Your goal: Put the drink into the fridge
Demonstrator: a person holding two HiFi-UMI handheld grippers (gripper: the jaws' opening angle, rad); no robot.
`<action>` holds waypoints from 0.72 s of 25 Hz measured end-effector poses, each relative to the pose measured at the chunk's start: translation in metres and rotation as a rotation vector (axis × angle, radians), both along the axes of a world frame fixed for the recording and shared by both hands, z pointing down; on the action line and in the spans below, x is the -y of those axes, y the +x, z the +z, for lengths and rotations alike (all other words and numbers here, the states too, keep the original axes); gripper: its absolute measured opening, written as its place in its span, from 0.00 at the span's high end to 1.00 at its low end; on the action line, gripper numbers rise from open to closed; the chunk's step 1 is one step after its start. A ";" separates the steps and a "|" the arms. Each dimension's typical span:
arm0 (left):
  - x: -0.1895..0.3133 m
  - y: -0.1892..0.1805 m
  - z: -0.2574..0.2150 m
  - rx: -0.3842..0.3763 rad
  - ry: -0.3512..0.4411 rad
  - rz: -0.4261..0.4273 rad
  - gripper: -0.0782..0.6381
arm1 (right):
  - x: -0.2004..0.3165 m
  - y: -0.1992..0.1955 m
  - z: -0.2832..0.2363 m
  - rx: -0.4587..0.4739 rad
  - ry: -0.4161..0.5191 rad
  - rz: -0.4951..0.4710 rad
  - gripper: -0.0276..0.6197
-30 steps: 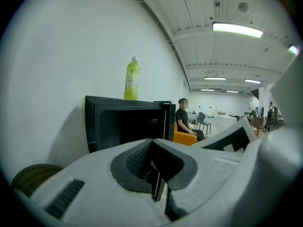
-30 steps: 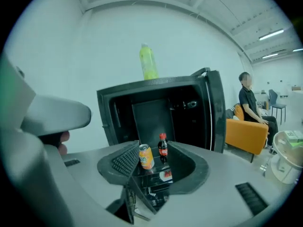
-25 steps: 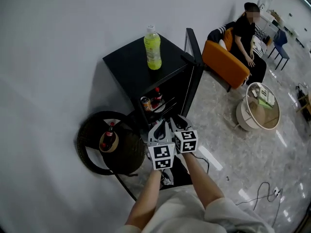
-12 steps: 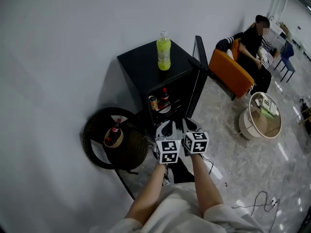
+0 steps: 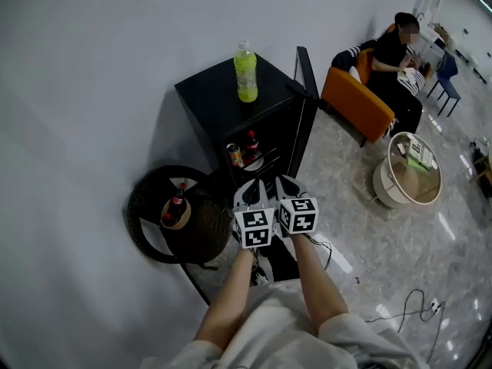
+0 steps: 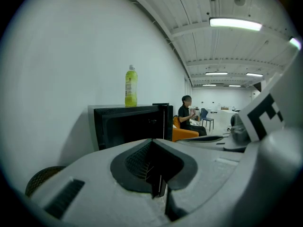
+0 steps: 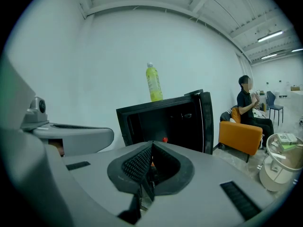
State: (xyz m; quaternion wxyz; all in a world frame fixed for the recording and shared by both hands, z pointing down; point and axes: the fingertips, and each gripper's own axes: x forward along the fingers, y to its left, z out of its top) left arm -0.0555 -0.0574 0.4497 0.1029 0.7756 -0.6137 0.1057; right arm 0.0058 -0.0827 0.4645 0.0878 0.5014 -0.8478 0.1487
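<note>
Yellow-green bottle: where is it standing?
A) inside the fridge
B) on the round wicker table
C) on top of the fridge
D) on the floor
C: the yellow-green bottle stands upright on the flat top of the black fridge.

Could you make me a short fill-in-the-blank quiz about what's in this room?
The yellow-green bottle stands on ___ of the black fridge.
The fridge's door is ___.
A person sits on an ___ sofa.
Missing words: top; open; orange.
</note>
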 end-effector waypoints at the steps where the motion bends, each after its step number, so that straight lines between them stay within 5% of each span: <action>1: 0.002 -0.002 -0.001 0.003 0.003 0.002 0.88 | 0.002 -0.003 -0.002 0.003 0.004 -0.002 0.95; 18: 0.015 -0.007 -0.002 0.008 -0.006 -0.002 0.88 | 0.012 -0.003 -0.007 0.008 0.014 0.003 0.95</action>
